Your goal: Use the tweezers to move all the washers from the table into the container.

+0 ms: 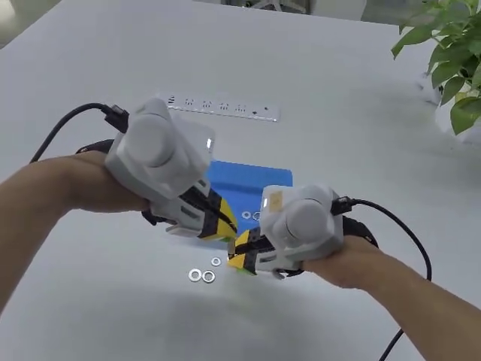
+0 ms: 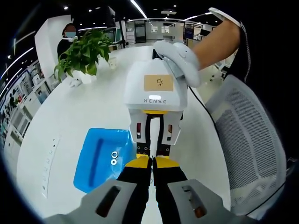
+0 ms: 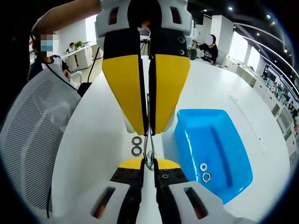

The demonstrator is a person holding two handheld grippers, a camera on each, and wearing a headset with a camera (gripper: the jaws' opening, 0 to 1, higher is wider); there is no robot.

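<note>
A: Where are the tweezers (image 3: 148, 142)?
B: Pinched between both grippers. The left gripper (image 1: 224, 220) has its fingers closed on them, and so does the right gripper (image 1: 242, 252).
A: And the rest?
B: 3 loose washers (image 1: 202, 276) lie on the surface (image 1: 338, 113), just near-left of the fingers. 2 stored washers (image 1: 251, 216) sit in the blue container (image 1: 248, 180) behind.

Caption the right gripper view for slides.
Left gripper and right gripper pinch tweezers beside two loose washers; container holds two.

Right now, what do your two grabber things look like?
Both have pale grey rounded bodies and black jaws with yellow tips: left gripper, right gripper. A black cable trails from each. The right one has a tan sticker and XENSE lettering. The forearms wear no sleeves.
</note>
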